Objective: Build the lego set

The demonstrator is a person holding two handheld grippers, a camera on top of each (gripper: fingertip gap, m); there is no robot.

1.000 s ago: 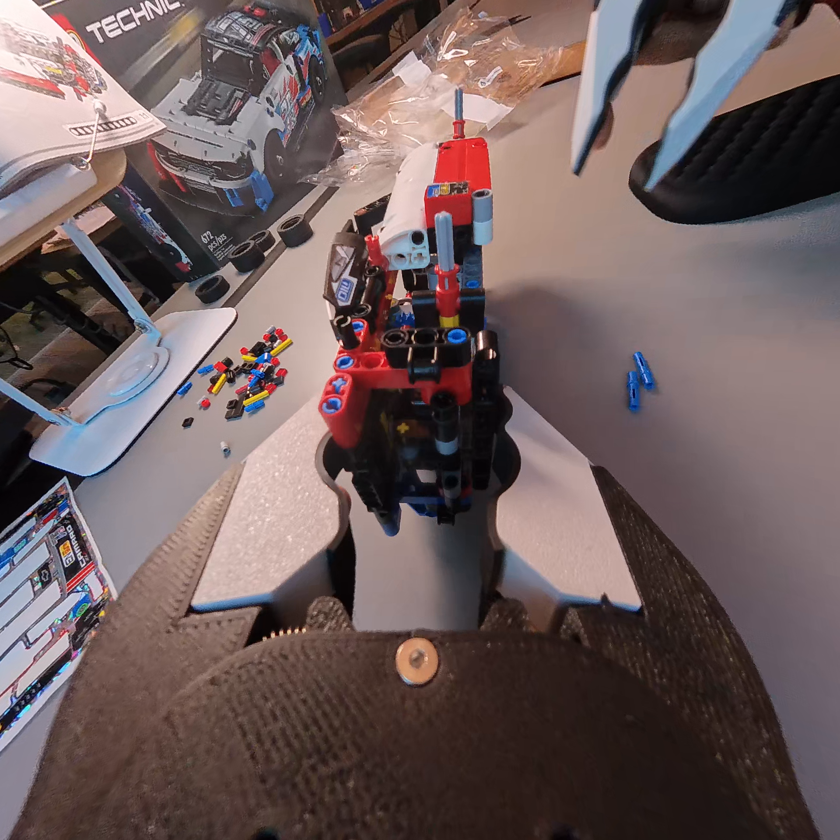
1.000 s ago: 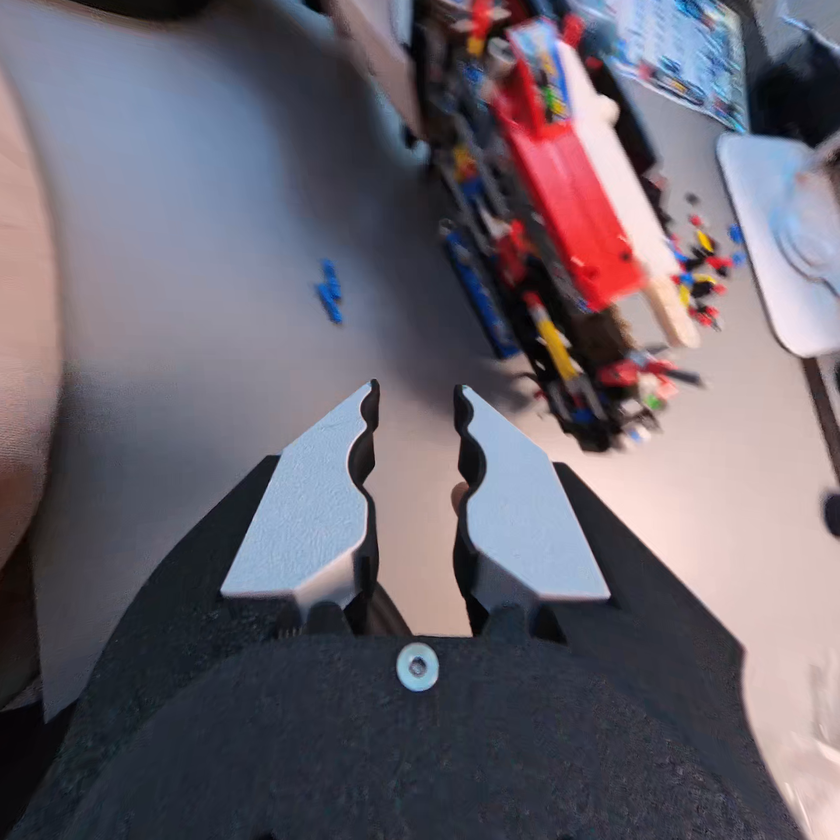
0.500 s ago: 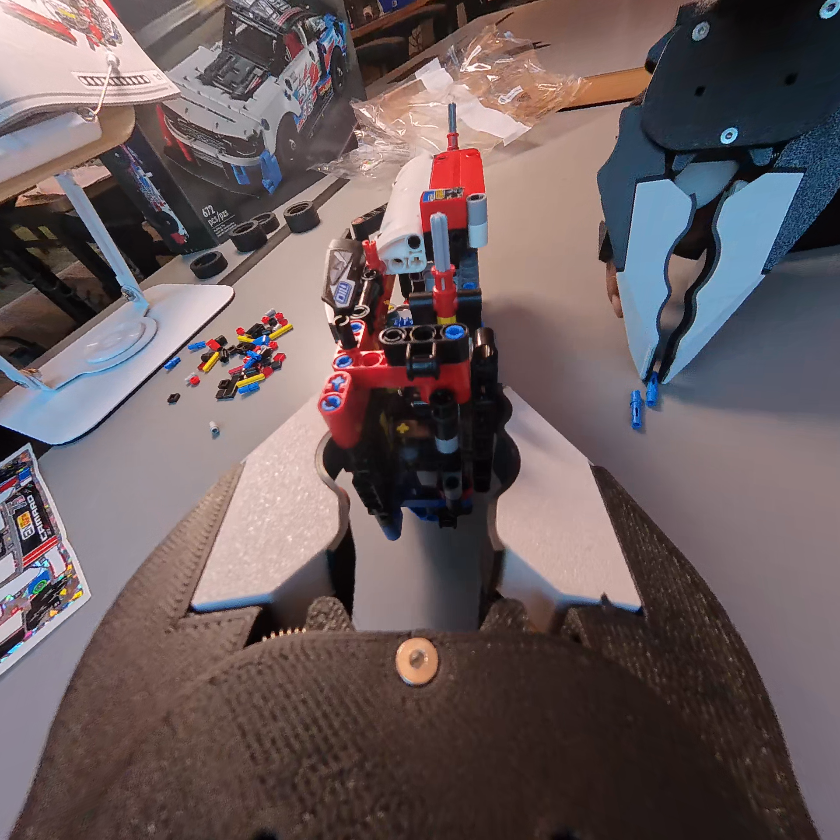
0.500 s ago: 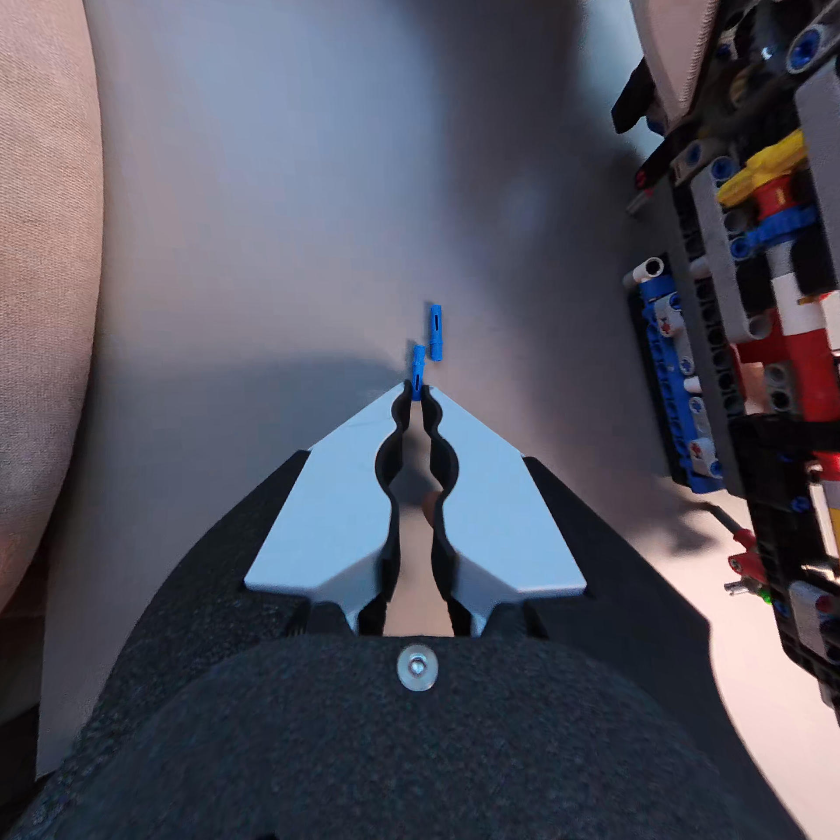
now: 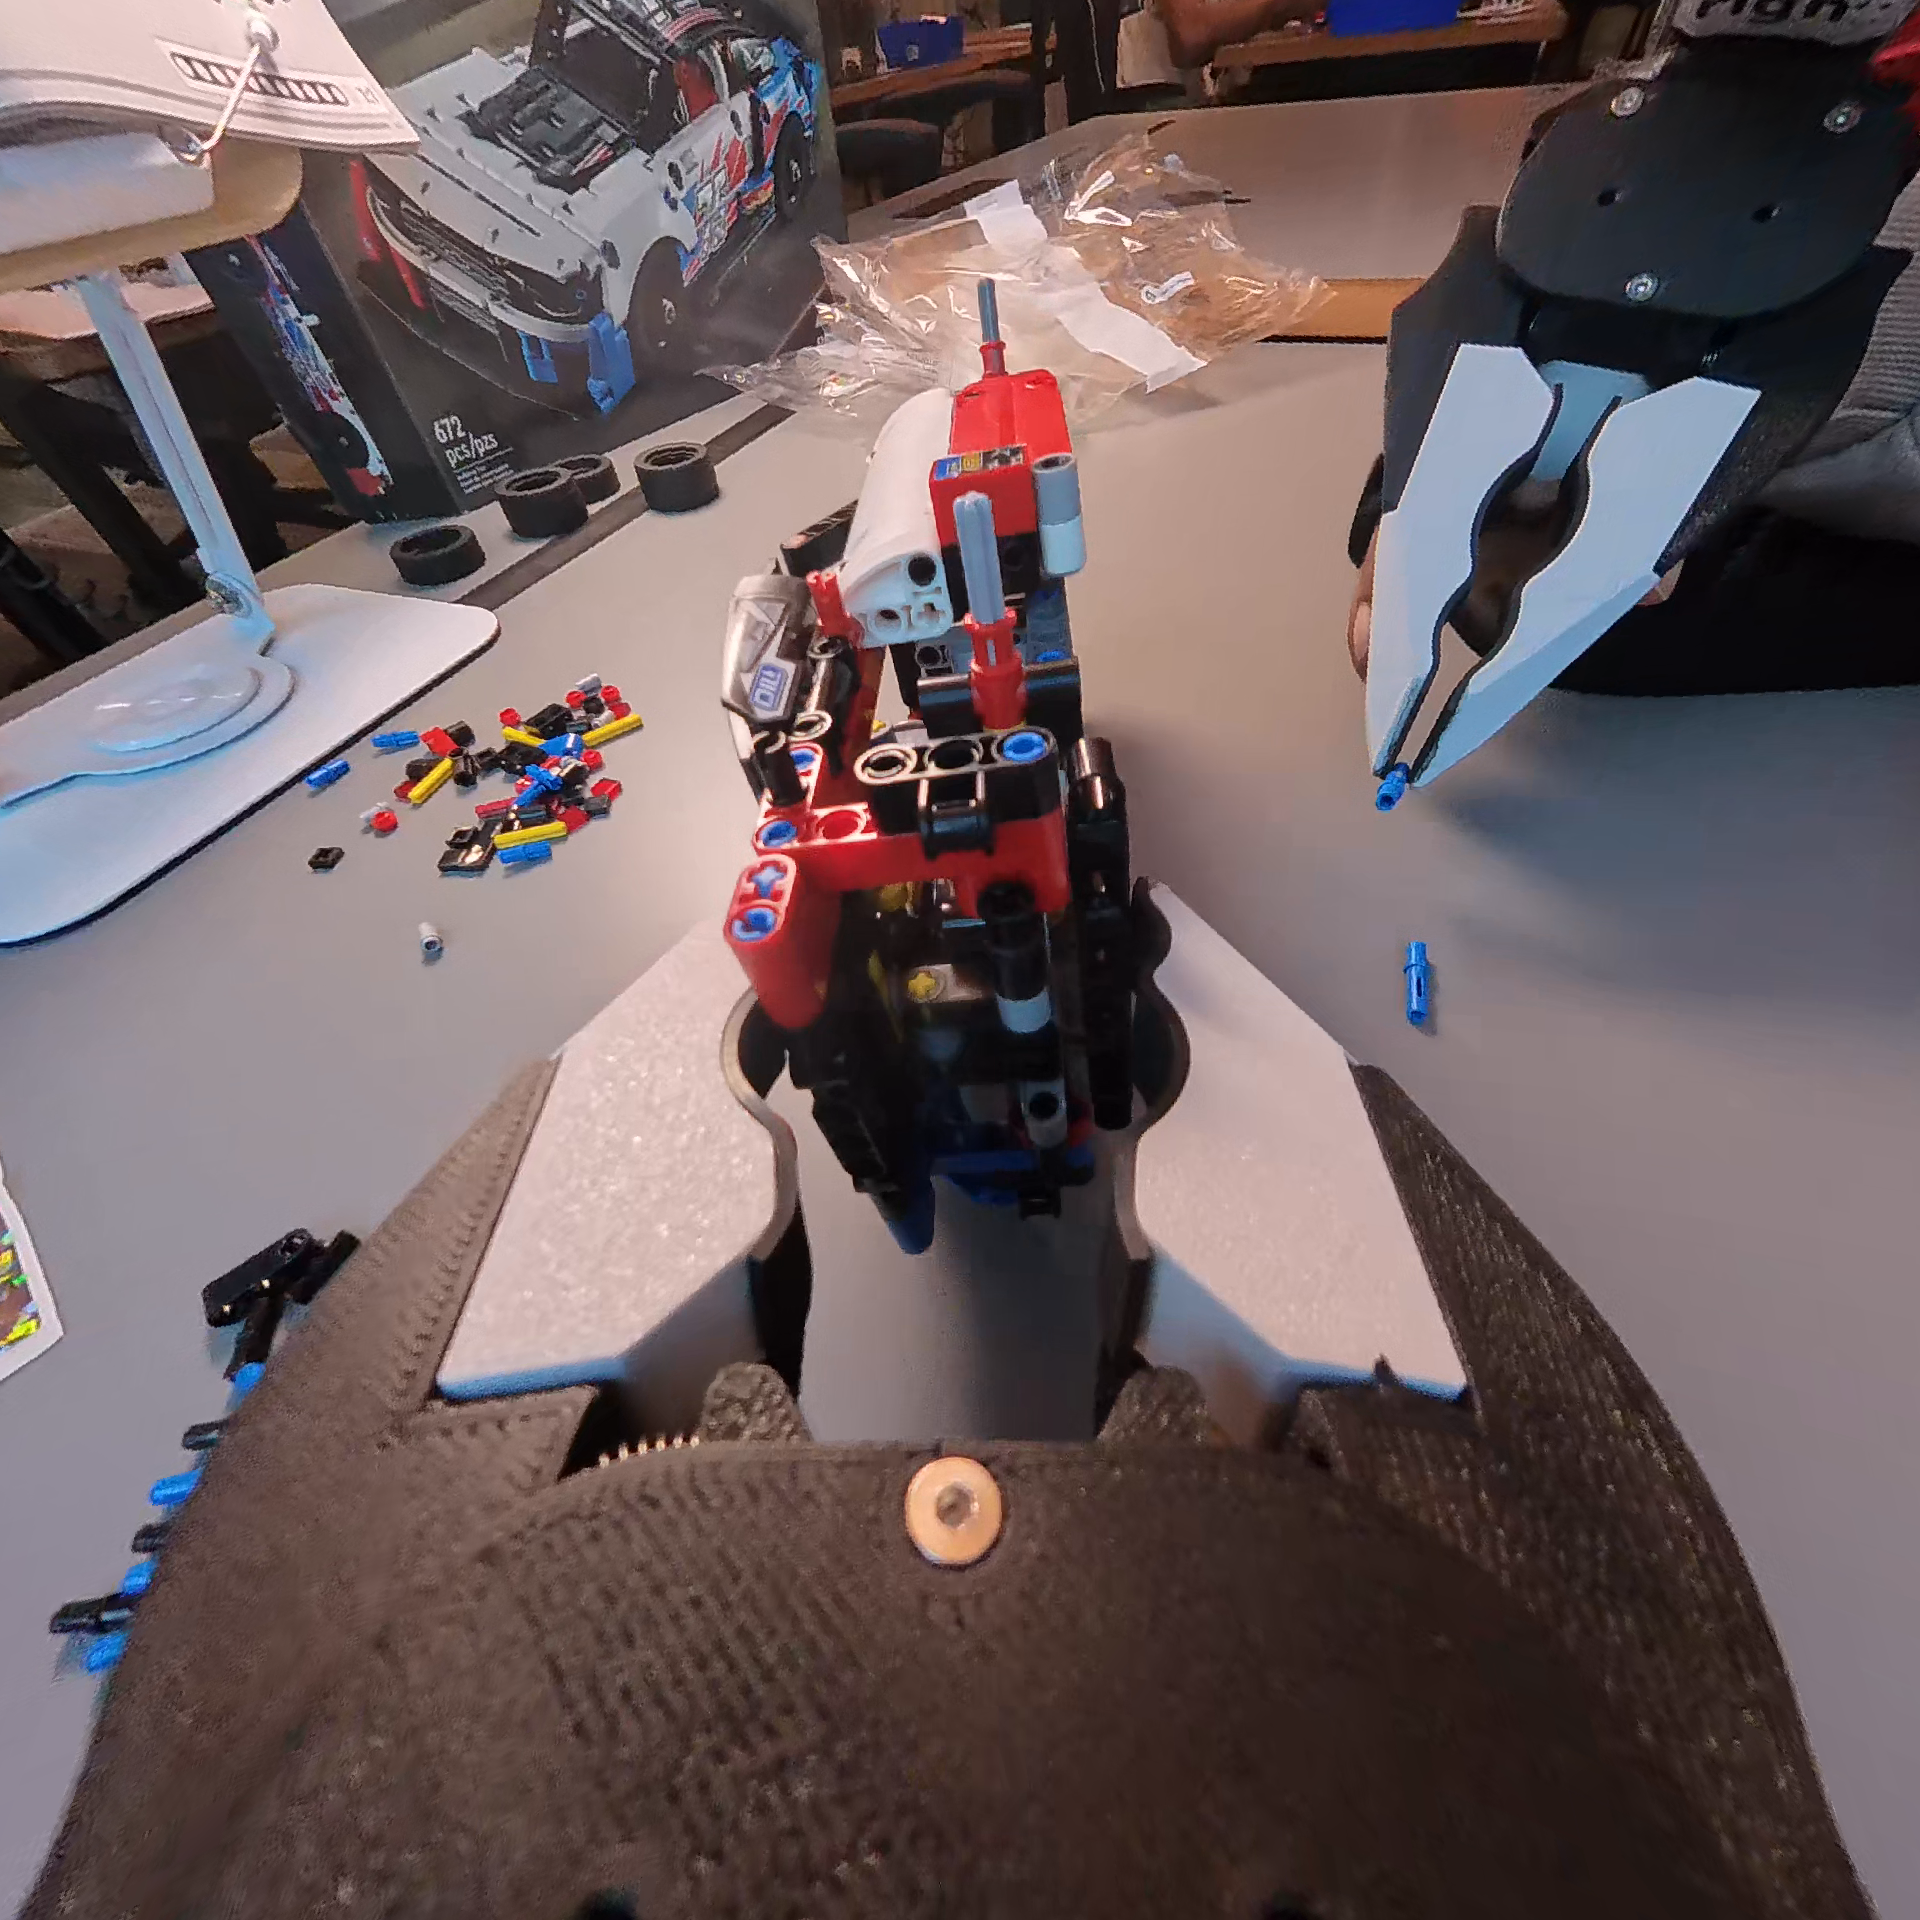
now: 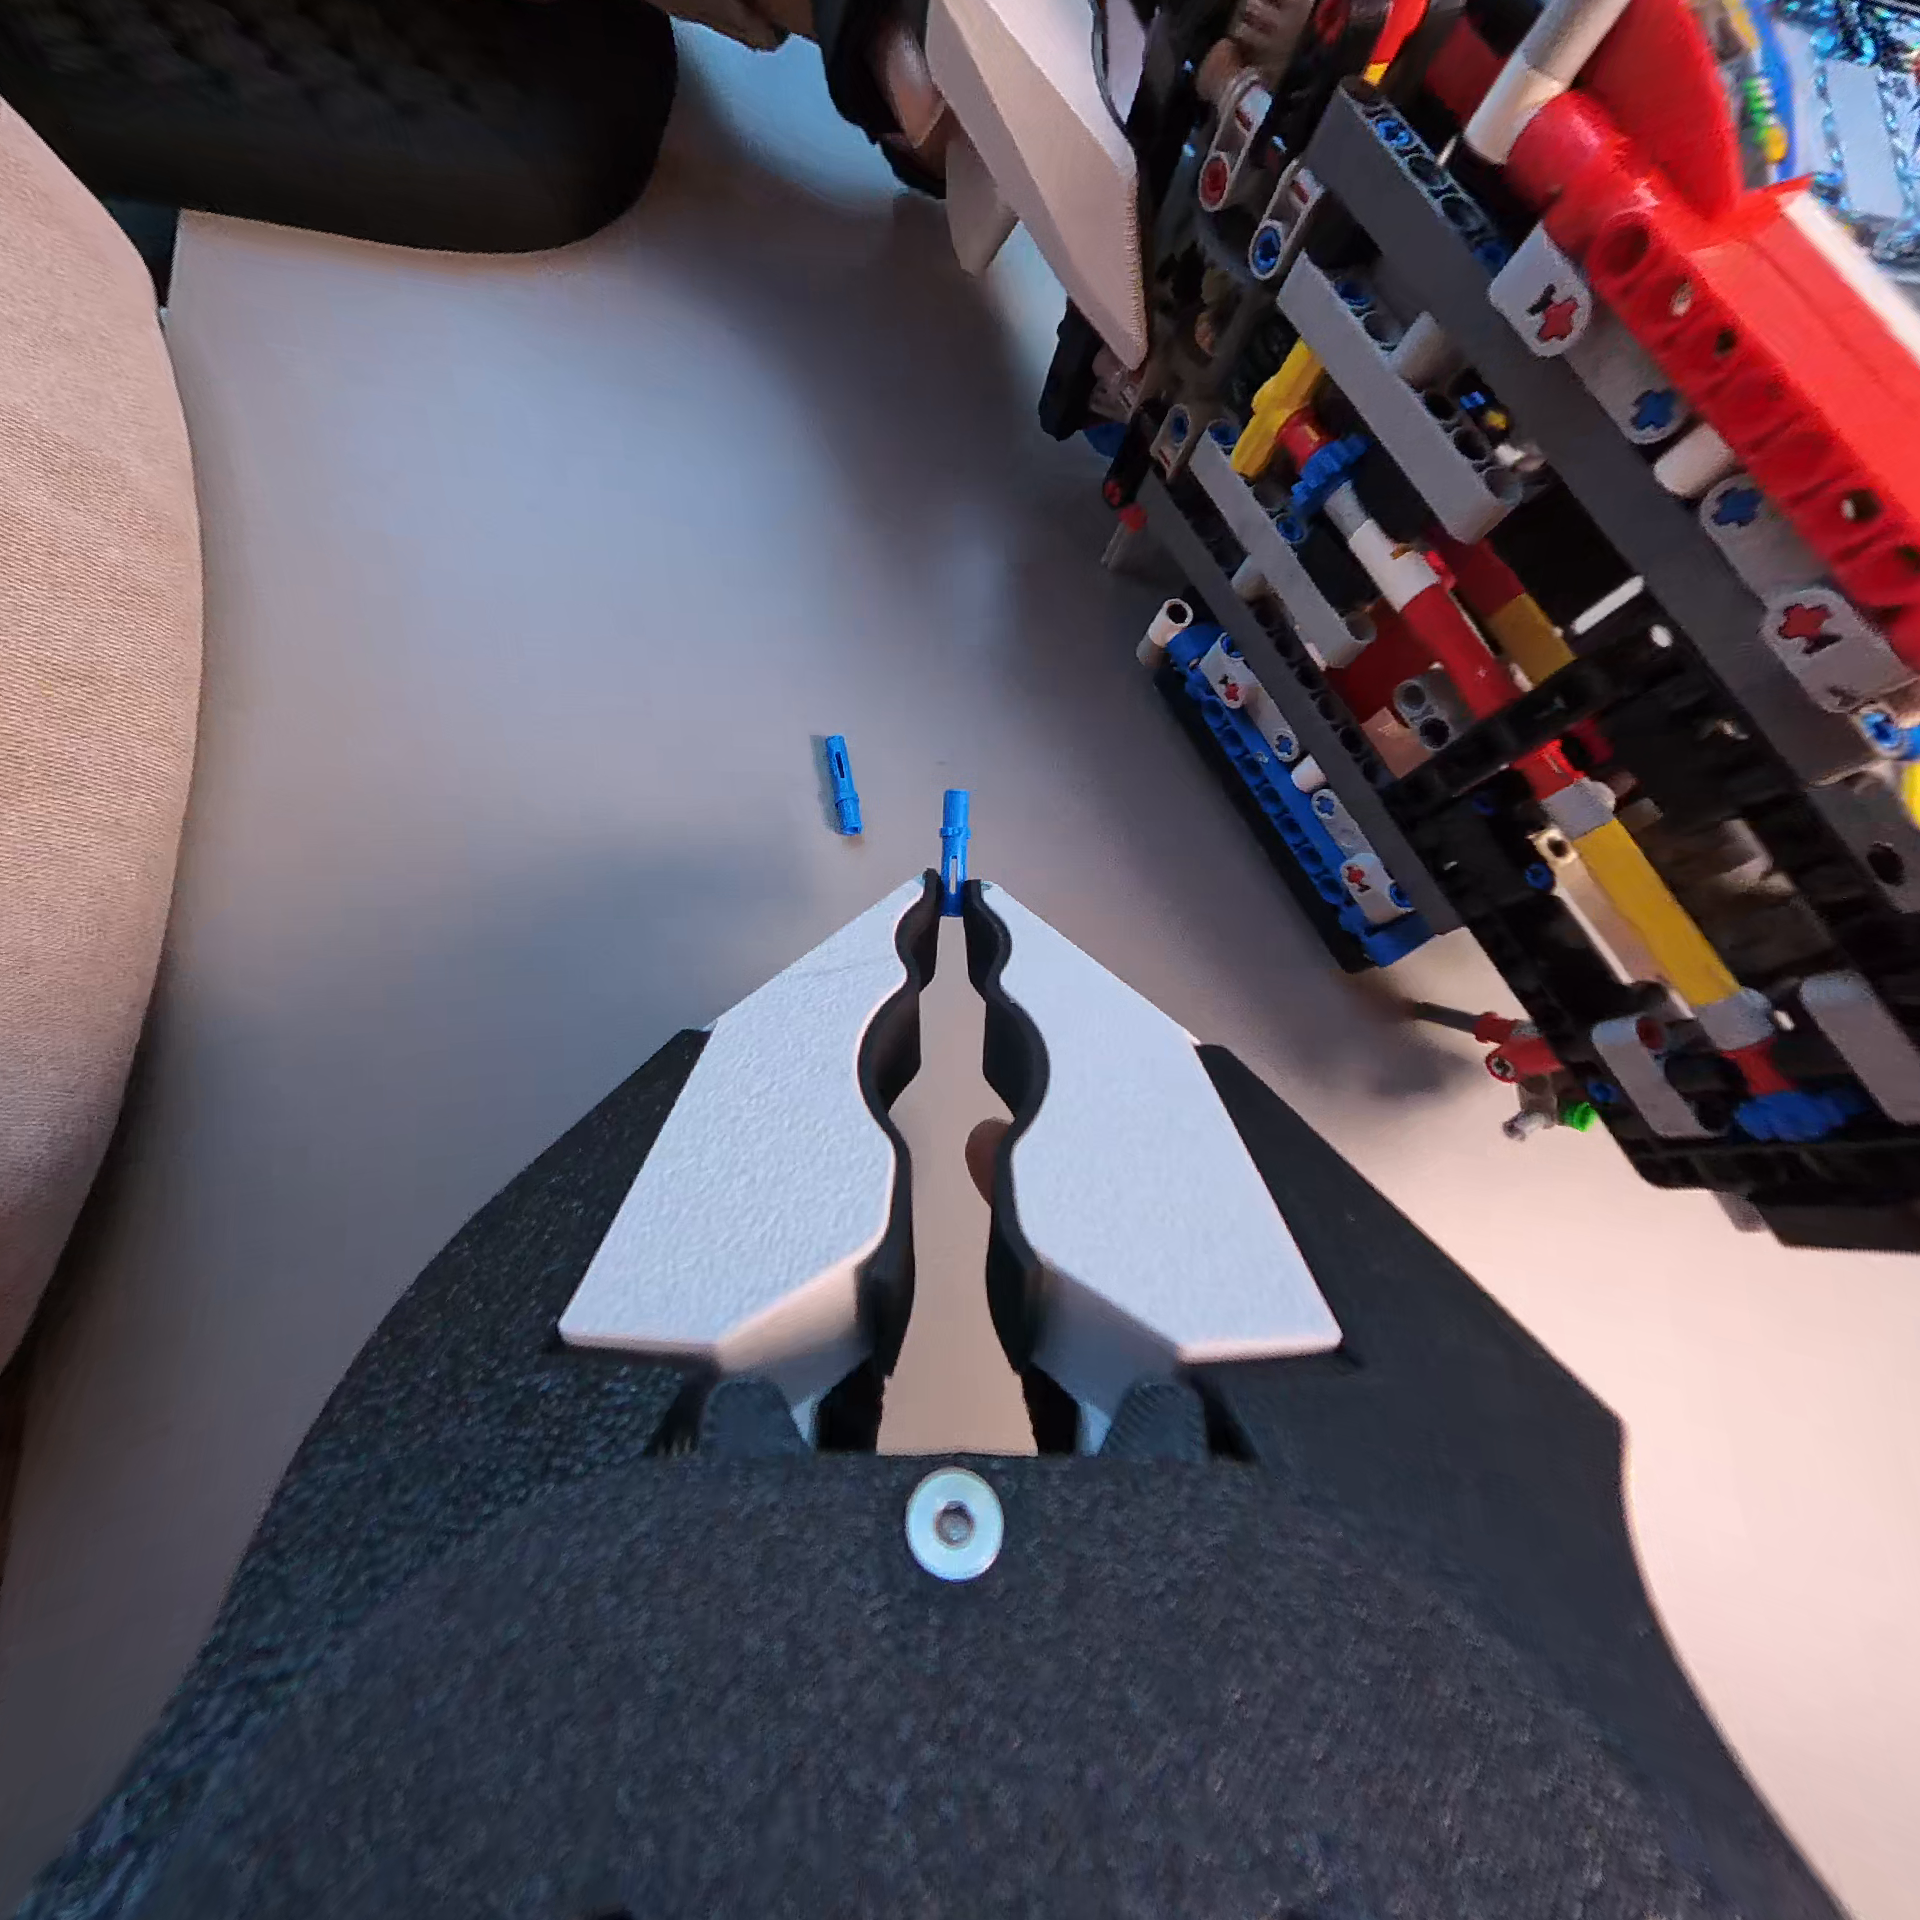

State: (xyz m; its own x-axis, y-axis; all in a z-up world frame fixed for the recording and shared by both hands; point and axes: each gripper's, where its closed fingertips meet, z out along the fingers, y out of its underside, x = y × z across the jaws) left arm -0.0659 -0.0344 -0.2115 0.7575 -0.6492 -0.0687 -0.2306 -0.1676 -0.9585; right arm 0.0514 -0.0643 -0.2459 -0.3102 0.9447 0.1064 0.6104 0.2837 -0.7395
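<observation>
My left gripper is shut on the half-built red, black and white car model, holding it on end on the grey table; the model fills the right of the right wrist view. My right gripper is shut on a small blue pin that sticks out past its tips, lifted off the table. In the left wrist view the right gripper hangs to the right of the model with the pin at its tip. A second blue pin lies on the table; it also shows in the left wrist view.
A pile of small loose parts lies left of the model. A white stand base holding the instruction booklet, the set's box, several black tyres and clear bags stand behind. A sticker sheet lies at left.
My right gripper came down to the two blue pins, shut on one and lifted it off the table. The left gripper kept its hold on the model.
</observation>
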